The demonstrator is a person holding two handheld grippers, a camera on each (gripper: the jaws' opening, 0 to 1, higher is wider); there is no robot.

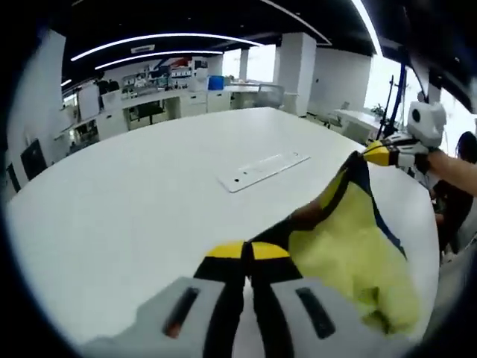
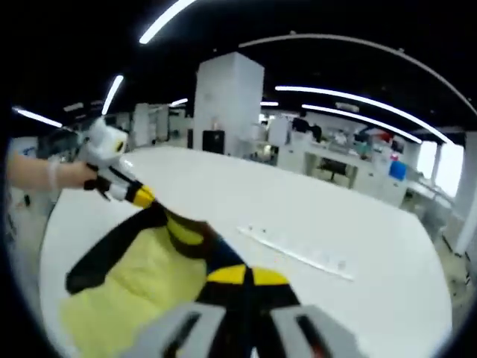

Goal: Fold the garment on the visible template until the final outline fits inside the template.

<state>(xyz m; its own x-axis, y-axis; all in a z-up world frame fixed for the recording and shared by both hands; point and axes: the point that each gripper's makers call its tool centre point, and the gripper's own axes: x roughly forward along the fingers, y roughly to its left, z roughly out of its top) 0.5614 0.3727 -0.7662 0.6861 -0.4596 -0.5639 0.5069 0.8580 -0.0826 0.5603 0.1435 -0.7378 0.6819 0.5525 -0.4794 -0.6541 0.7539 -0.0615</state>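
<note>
A yellow garment (image 1: pixel 350 239) with dark trim hangs stretched between my two grippers above the white table (image 1: pixel 134 201). In the left gripper view, my left gripper (image 1: pixel 247 250) is shut on one dark-edged corner of it. My right gripper (image 1: pixel 378 153) comes in from the right, shut on the far corner. In the right gripper view, my right gripper (image 2: pixel 247 275) pinches the dark hem. The garment (image 2: pixel 141 276) sags to the left toward my left gripper (image 2: pixel 141 196), which a hand holds. The cloth hides the table below it.
A flat white cover plate (image 1: pixel 264 170) (image 2: pixel 298 252) is set in the middle of the table (image 2: pixel 358 216). The table's curved edge runs close by on the garment's side. Office desks (image 1: pixel 164 101) and a white pillar (image 2: pixel 227 104) stand beyond.
</note>
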